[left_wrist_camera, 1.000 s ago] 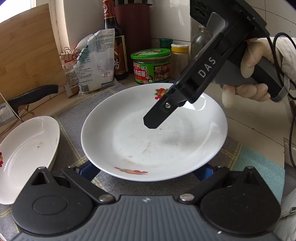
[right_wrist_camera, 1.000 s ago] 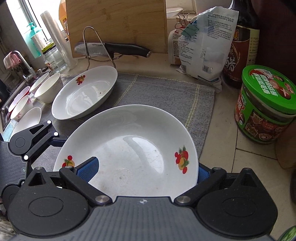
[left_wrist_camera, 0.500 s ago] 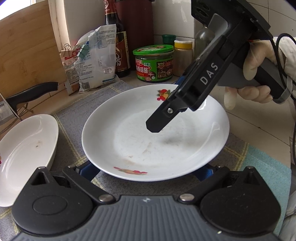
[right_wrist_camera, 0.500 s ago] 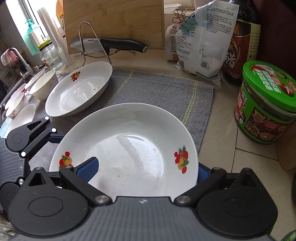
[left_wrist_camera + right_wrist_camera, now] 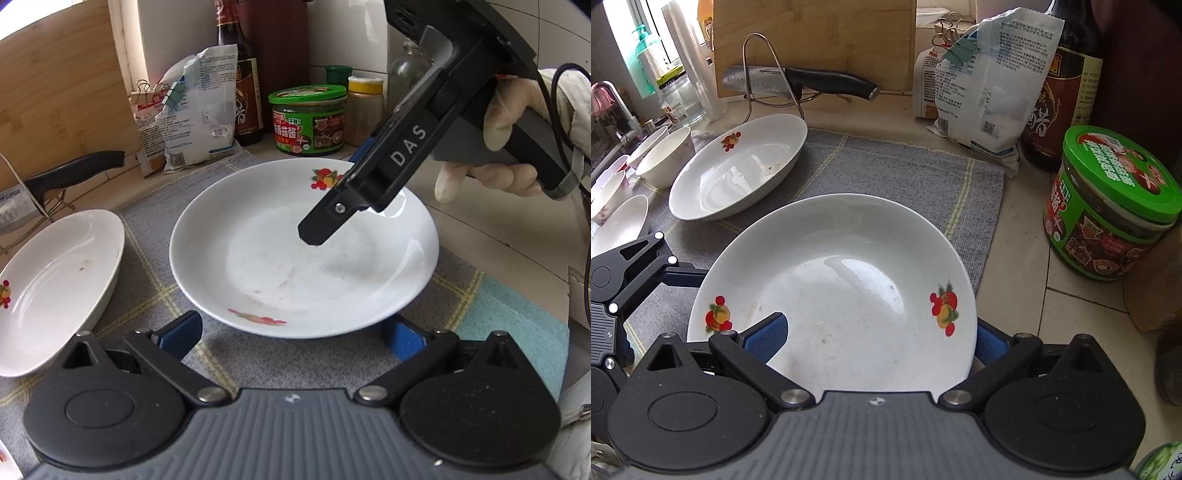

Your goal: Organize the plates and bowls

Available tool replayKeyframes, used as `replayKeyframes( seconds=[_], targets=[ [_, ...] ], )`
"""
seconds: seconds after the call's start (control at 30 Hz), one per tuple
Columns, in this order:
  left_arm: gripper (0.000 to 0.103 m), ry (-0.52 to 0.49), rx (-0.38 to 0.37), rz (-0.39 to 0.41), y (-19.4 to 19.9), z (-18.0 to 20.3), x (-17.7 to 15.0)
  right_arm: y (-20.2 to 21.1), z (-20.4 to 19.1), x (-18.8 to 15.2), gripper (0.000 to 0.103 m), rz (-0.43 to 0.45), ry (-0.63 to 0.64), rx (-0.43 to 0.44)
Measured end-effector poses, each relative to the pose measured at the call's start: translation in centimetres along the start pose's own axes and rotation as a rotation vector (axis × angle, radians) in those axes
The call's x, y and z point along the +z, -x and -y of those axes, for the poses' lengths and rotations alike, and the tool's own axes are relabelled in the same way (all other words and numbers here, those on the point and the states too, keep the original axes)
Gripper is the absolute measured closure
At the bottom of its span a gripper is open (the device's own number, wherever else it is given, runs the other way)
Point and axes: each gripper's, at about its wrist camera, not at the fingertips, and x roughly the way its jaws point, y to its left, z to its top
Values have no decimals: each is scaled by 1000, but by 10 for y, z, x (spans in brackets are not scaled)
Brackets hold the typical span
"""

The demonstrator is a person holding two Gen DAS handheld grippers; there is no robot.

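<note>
Centrally, a smeared round plate (image 5: pixel 834 295) is straddled by both wide-apart grippers, right (image 5: pixel 875 339) and left (image 5: pixel 291 332); beside it, an oval dish (image 5: pixel 738 166) holds crumbs.

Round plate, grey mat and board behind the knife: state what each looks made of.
Round plate: probably glazed ceramic, glossy white with window glare and fruit decals.
Grey mat: woven cloth, matte, visible weave with pale stripes.
Board: likely bamboo or wood, tan grain.

White plate (image 5: pixel 303 258) with fruit prints on grey mat (image 5: pixel 229 354), between wide-open left gripper (image 5: pixel 291 336) fingers. Right gripper (image 5: pixel 354 184) over plate's far-right rim, gloved hand (image 5: pixel 495 155) holding it. Oval dish (image 5: pixel 55 288) left; green jar (image 5: pixel 308 118) far.
</note>
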Motion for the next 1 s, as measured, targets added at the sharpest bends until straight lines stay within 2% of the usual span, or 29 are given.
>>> replayKeyframes(
  seconds=[0.2, 0.37, 0.57, 0.73, 0.83, 1.0],
  targets=[
    [1, 64, 61, 38, 34, -3, -4, 20, -15, 0, 0, 19, 27, -76],
    [1, 121, 140, 93, 71, -3, -8, 41, -42, 2, 0, 68, 60, -99],
    [1, 207, 241, 132, 116, -11, -22, 54, -90, 9, 0, 130, 75, -92],
    [1, 307, 330, 139, 151, -30, -48, 51, -137, 14, 0, 159, 60, -77],
    [1, 366, 365, 141, 166, -40, -66, 44, -162, 14, 0, 155, 50, -36],
    [1, 440, 440, 120, 186, -49, -95, 31, -198, 12, 0, 128, 107, 0]
  ],
)
